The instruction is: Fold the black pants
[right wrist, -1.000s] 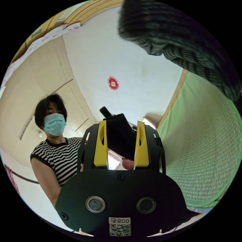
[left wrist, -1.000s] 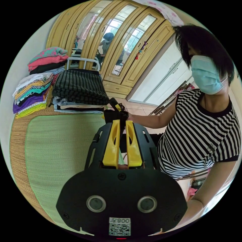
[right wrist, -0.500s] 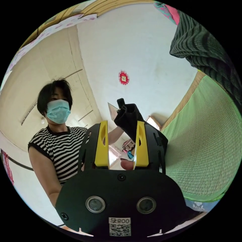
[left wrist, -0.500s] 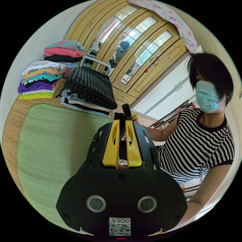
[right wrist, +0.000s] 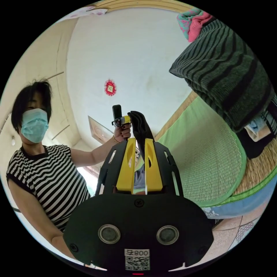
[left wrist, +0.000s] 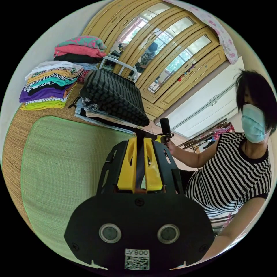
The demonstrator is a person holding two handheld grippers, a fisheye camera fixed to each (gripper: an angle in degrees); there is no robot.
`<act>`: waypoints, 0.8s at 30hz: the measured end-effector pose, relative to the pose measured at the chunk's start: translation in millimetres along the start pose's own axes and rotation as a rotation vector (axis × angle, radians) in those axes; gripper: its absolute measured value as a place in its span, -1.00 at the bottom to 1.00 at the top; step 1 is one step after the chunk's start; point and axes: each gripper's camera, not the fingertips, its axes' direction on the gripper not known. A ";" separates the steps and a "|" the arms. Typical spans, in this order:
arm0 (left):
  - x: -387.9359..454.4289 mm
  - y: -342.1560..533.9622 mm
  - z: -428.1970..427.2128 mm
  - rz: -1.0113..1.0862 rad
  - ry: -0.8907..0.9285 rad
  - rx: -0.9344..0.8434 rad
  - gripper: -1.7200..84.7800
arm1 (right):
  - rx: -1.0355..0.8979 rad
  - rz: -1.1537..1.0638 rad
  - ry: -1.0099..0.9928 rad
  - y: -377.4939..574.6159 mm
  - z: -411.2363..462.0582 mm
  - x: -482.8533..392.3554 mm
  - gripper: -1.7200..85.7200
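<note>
A narrow edge of the black pants (left wrist: pixel 140 166) runs between the yellow jaws of my left gripper (left wrist: pixel 140 140), which is shut on it. In the right gripper view a bunched end of the black pants (right wrist: pixel 140 129) sticks up past my right gripper (right wrist: pixel 140 140), whose jaws press on it. Both grippers are held up in the air, close together. A hand holds the right gripper (left wrist: pixel 165 135) just beyond my left jaws. The left gripper (right wrist: pixel 121 119) shows behind the fabric in the right gripper view. The rest of the pants is hidden below.
A green mat (left wrist: pixel 63 161) lies on a woven bed mat (left wrist: pixel 14 138). Stacks of folded clothes (left wrist: pixel 49 86) and a striped dark sweater (left wrist: pixel 115 95) on a pile stand at its far end. A mirrored wardrobe (left wrist: pixel 173 57) is behind. The person in a striped shirt (left wrist: pixel 236 179) stands beside the bed.
The right gripper's jaws, wide apart before, have shut on the black fabric. The two grippers have drawn slightly apart. Both views have swung with the hands.
</note>
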 end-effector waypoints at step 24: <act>-3.5 210.0 -192.2 -0.116 -0.006 0.290 -0.86 | -0.212 -0.169 0.060 21.0 216.3 2.6 -0.90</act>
